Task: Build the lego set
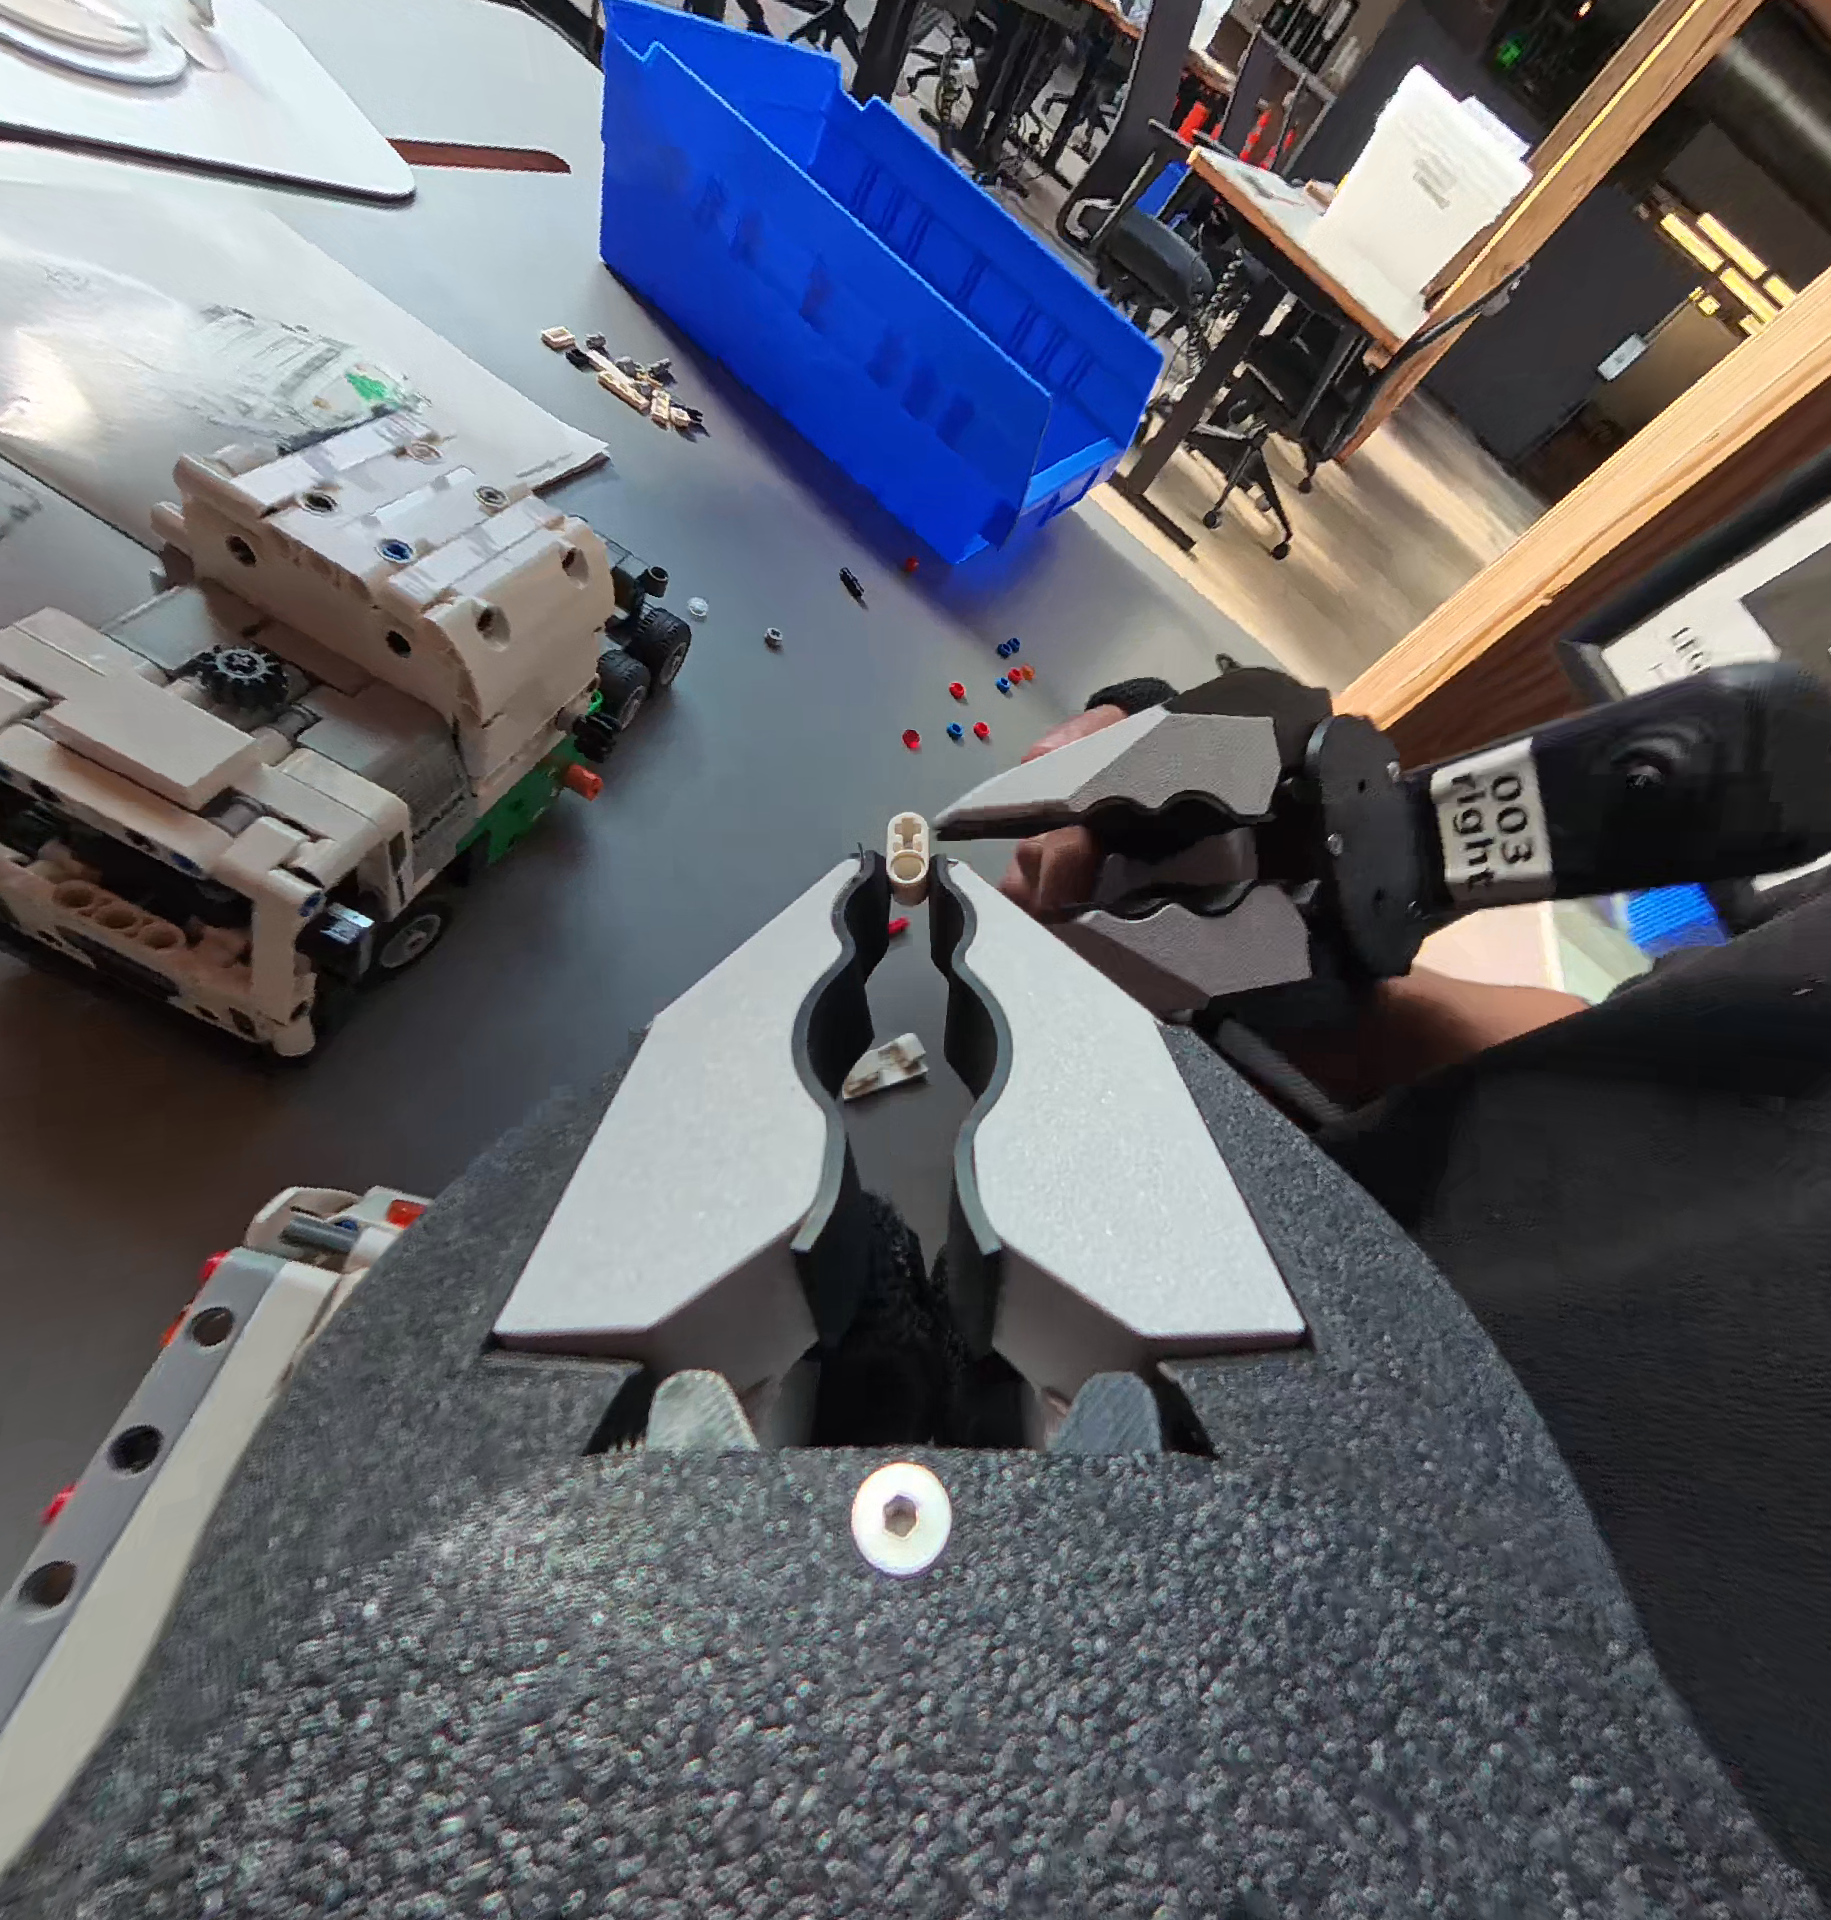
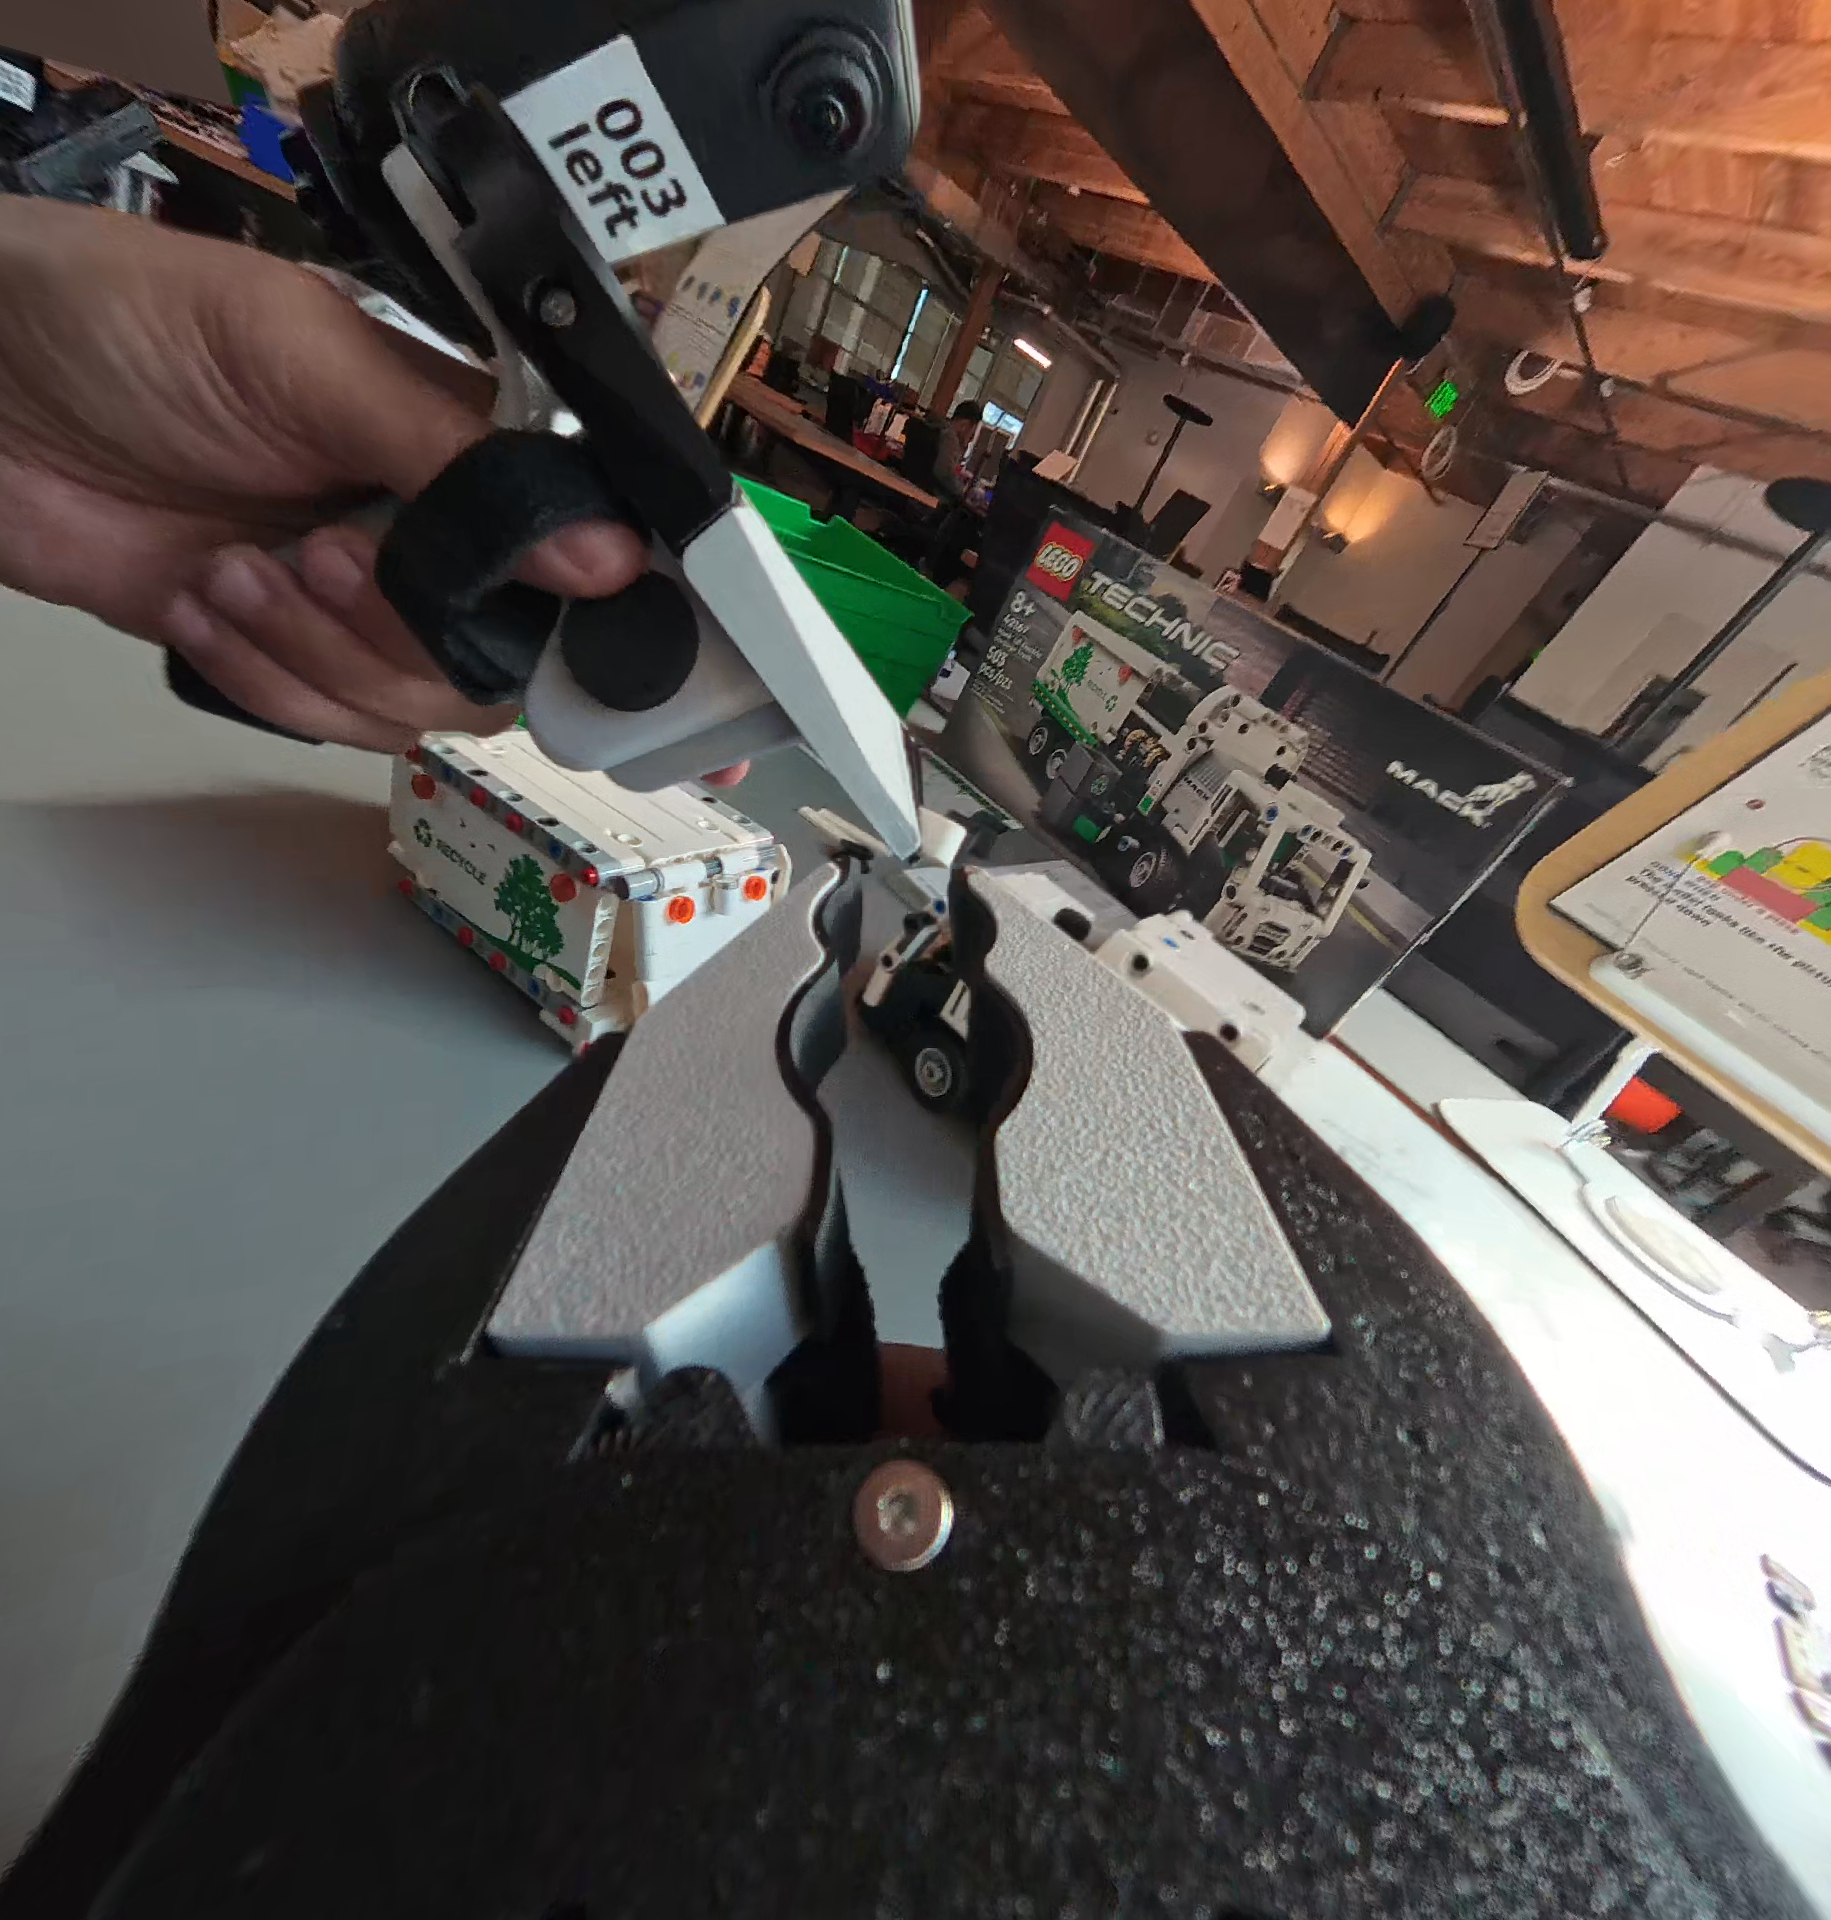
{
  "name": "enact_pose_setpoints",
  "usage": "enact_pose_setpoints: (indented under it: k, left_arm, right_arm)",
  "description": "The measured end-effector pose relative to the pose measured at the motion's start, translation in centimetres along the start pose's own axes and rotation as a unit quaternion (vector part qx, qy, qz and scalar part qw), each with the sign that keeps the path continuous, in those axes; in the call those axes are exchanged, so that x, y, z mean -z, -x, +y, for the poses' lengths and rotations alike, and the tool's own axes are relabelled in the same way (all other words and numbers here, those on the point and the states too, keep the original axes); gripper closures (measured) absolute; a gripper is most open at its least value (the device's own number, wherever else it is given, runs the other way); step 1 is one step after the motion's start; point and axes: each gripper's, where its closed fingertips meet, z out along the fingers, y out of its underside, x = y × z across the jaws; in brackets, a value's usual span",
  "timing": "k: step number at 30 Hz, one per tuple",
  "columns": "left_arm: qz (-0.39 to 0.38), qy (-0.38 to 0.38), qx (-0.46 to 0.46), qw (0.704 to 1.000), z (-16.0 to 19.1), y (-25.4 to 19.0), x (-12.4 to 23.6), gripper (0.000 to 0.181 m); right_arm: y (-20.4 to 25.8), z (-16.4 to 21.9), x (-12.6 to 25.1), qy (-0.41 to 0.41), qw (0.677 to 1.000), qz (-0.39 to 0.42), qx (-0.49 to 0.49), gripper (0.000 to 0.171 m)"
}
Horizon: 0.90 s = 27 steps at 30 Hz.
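left gripper (image 1: 906,868) up close, fingers pinched on a tiny tan connector (image 1: 908,847) held above the tabletop's near edge, light, stiff, slippery, best taken by its flat sides, while the right gripper (image 1: 942,828) noses in, apparently empty, its gap unclear.

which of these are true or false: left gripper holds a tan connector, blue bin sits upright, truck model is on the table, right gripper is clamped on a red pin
1. The left gripper holds a tan connector. True.
2. The blue bin sits upright. False: it lies tipped on its side.
3. The truck model is on the table. True.
4. The right gripper is clamped on a red pin. False: its fingers are apart and hold nothing; the loose red pins lie on the table.
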Motion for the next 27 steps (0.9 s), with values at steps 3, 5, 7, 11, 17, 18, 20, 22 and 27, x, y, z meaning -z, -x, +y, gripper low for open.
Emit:
enact_pose_setpoints:
  k: [3,5,7,11,17,18,20,22,27]
  left_arm:
    - [-0.048,0.022,-0.11,0.992,0.2,0.6,0.6,0.175]
    - [-0.064,0.034,-0.21,0.975,0.4,0.1,0.8,0.175]
    - [-0.076,0.043,-0.305,0.949,0.7,-0.6,0.7,0.175]
    - [-0.099,0.057,-0.37,0.922,1.2,-0.3,0.3,0.175]
    - [-0.107,0.054,-0.405,0.907,1.4,-0.5,0.2,0.175]
    - [-0.106,0.053,-0.407,0.906,1.4,-0.6,0.1,0.175]
    - [-0.101,0.059,-0.414,0.903,1.8,-0.8,0.0,0.175]
    - [-0.101,0.059,-0.421,0.9,2.0,-0.9,0.0,0.175]
    - [-0.095,0.046,-0.425,0.899,1.8,-1.2,0.1,0.175]
  right_arm:
    - [-0.1,0.0,1.0,0.01,0.993,-0.056,-0.107,0.151]
    - [-0.2,0.1,1.2,0.032,0.971,-0.112,-0.209,0.149]
    - [-0.2,0.1,1.0,0.052,0.929,-0.166,-0.328,0.144]
    - [0.3,-0.8,1.0,0.048,0.827,-0.261,-0.495,0.141]
    - [1.3,0.2,1.2,0.05,0.774,-0.289,-0.56,0.149]
    - [1.7,0.2,1.2,0.053,0.767,-0.297,-0.566,0.15]
    - [1.6,-0.3,1.3,0.029,0.748,-0.305,-0.588,0.157]
    - [1.7,-0.1,1.3,0.028,0.734,-0.312,-0.603,0.164]
    - [1.6,-0.5,1.5,0.008,0.687,-0.335,-0.645,0.164]
